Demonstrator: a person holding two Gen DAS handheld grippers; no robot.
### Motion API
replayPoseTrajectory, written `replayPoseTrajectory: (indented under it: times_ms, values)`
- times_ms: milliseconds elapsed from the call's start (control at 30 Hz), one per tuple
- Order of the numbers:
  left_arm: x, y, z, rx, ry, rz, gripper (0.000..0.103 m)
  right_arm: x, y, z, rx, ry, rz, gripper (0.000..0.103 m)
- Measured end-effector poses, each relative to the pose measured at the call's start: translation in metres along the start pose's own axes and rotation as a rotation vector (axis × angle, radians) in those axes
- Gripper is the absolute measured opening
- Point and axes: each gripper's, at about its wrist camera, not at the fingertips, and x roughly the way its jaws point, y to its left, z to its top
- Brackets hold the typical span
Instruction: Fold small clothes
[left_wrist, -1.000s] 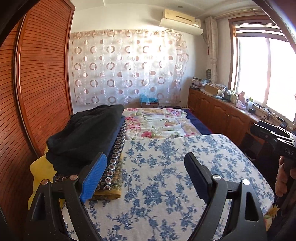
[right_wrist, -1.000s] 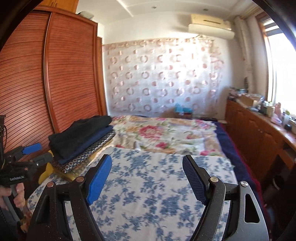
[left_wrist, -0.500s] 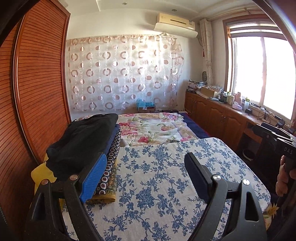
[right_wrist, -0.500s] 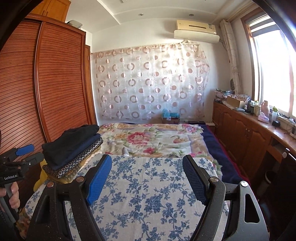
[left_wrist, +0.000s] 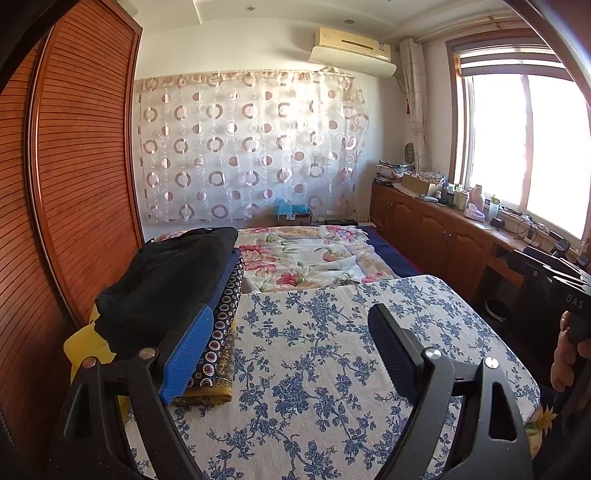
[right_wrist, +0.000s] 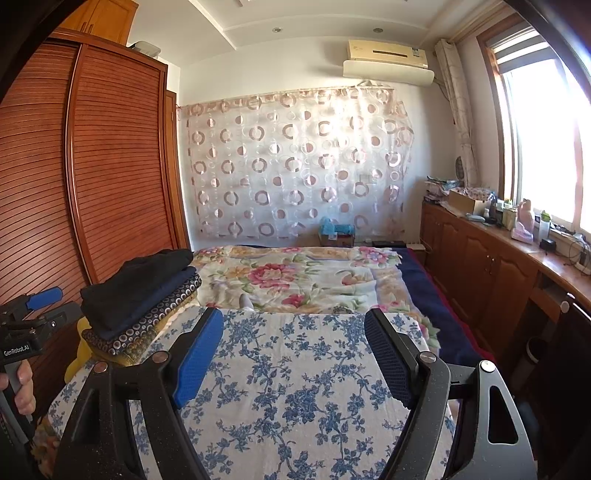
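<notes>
Folded stack (left_wrist: 173, 284) sits at the pad's (left_wrist: 314, 354) left; both tongs (left_wrist: 291, 350) (right_wrist: 295, 354) apart, empty; nothing unfolded visible.

Bright daylight from blown-out window (left_wrist: 524, 147) (right side), sharp focus, fisheye-bent edges, dark corners

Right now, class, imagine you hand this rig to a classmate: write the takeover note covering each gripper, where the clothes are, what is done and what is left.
Left gripper: open, holding nothing, above the blue-flowered cloth.
Right gripper: open, holding nothing, over the same cloth.
Clothes: a folded stack sits at the cloth's left edge, black garment on top, navy, ring-patterned and yellow pieces beneath.
Done: those pieces look folded and stacked.
Left: no unfolded garment shows in either view; check out of frame before going on.
</notes>
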Motion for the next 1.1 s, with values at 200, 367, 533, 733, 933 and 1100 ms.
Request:
replayPoseTrajectory:
  times_ms: [200,367,533,733,933,1100]
  values:
    - [0.0,0.0,0.0,0.0,-0.001,-0.002,0.086,0.004,-0.003,0.001,-0.001,0.0,0.004,0.08]
    - [-0.001,-0.001,0.0,-0.001,-0.001,0.001,0.086,0.006,-0.006,0.002,-0.006,-0.002,0.005,0.08]
    - [0.0,-0.001,0.0,-0.001,0.0,-0.001,0.086,0.008,-0.008,0.002,-0.006,-0.001,0.007,0.08]
    - [0.0,-0.001,-0.001,0.0,-0.001,0.0,0.086,0.01,-0.012,0.002,-0.011,-0.006,0.011,0.08]
    - [-0.001,-0.001,0.0,0.001,-0.001,0.0,0.086,0.011,-0.015,0.001,-0.014,-0.008,0.013,0.08]
    - [0.0,-0.001,-0.001,0.001,-0.001,-0.001,0.086,0.012,-0.017,0.002,-0.018,-0.008,0.014,0.08]
